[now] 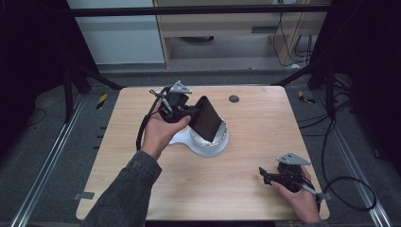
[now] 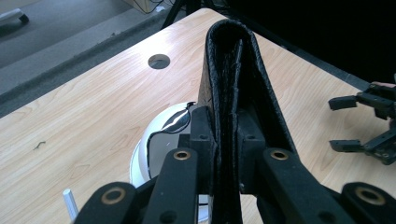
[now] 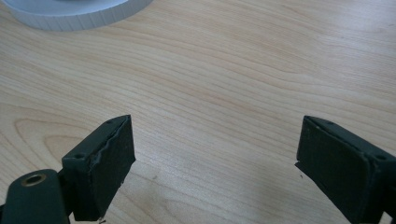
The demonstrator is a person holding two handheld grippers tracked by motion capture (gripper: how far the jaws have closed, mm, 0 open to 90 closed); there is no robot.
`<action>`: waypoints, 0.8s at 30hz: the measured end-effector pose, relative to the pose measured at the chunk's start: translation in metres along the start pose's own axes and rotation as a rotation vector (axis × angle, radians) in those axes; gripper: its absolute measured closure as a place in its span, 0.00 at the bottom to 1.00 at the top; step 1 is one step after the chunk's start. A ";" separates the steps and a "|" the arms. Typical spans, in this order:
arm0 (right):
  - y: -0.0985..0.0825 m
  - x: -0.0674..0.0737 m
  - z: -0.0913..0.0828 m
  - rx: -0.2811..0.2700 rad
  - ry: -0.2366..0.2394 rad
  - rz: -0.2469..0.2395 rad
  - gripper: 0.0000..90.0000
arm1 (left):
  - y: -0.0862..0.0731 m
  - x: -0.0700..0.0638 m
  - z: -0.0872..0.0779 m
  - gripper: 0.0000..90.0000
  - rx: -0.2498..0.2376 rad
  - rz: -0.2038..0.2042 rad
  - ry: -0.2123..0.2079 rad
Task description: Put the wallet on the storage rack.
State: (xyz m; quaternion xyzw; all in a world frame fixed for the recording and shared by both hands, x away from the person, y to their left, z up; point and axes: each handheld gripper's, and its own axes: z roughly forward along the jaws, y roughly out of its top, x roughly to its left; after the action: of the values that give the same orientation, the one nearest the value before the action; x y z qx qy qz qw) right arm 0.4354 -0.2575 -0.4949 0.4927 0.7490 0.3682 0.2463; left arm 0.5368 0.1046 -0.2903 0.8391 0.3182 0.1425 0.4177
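Black and leathery, the folded case (image 1: 207, 119) is the thing in play: it hangs tilted above the white round base (image 1: 208, 144) near the middle of the tabletop (image 1: 250, 142), its lower edge close over the base's rim; whether it touches cannot be told. In the left gripper view the case (image 2: 233, 84) stands edge-on, its rounded fold pointing away, pinched near its near end between the two pads. The left hand-held gripper (image 1: 182, 112) is thus clenched on the case, with the hand (image 1: 161, 132) wrapped under it. The white base (image 2: 159, 140) shows just below and to the left of the jaws there, with a thin dark cord lying on its top. The right hand-held gripper (image 1: 274, 177) rests well apart at the near right corner of the tabletop, its jaws spread wide with nothing but bare wood (image 3: 210, 93) between them. The step looks like setting the case onto the base, or lifting it clear of it. To do it well, the grip should stay firm and square on the fold so the case does not twist, the descent should be slow and centred over the ring, and the idle gripper could steady the base if it starts to slide.
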 end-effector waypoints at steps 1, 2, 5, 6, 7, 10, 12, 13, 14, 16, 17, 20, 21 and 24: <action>0.000 0.000 -0.001 -0.002 -0.001 0.000 0.13 | -0.001 0.000 0.002 0.90 0.003 -0.001 -0.002; 0.000 0.000 -0.001 -0.004 -0.002 -0.001 0.13 | -0.001 0.000 0.002 0.90 0.003 -0.001 -0.002; -0.001 0.000 -0.002 0.000 -0.005 -0.007 0.13 | -0.003 -0.001 0.006 0.90 0.010 0.006 -0.001; -0.001 0.000 -0.003 -0.004 -0.003 -0.011 0.13 | -0.003 -0.001 0.007 0.90 0.009 0.006 -0.003; -0.001 0.001 -0.004 -0.004 -0.005 -0.008 0.13 | -0.003 -0.001 0.007 0.90 0.009 0.006 -0.003; -0.002 0.000 -0.006 -0.004 -0.009 -0.004 0.13 | -0.004 0.000 0.010 0.90 0.010 0.001 -0.006; -0.002 0.000 -0.006 -0.003 -0.012 -0.003 0.13 | -0.004 0.001 0.012 0.90 0.015 0.001 -0.008; -0.003 -0.001 -0.006 -0.003 -0.012 -0.003 0.13 | -0.005 0.001 0.012 0.90 0.016 0.001 -0.008; -0.003 -0.001 -0.007 -0.003 -0.014 0.002 0.13 | -0.005 0.002 0.014 0.90 0.018 -0.001 -0.011; -0.003 -0.001 -0.007 -0.002 -0.015 0.001 0.13 | -0.006 0.002 0.015 0.90 0.023 0.001 -0.012; -0.004 -0.001 -0.008 0.001 -0.019 0.003 0.13 | -0.006 0.002 0.016 0.90 0.031 0.003 -0.013; -0.005 -0.002 -0.009 0.001 -0.019 0.004 0.13 | -0.007 0.002 0.020 0.89 0.043 0.006 -0.014; -0.005 -0.002 -0.009 0.001 -0.019 0.004 0.13 | -0.008 0.002 0.021 0.89 0.045 0.007 -0.014; -0.005 -0.002 -0.009 -0.002 -0.020 0.005 0.13 | -0.009 0.001 0.024 0.89 0.050 0.007 -0.017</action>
State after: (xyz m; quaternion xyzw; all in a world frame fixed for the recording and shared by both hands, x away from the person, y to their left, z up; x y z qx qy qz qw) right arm 0.4269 -0.2634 -0.4931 0.4980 0.7450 0.3645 0.2533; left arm 0.5465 0.0945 -0.3120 0.8514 0.3152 0.1287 0.3990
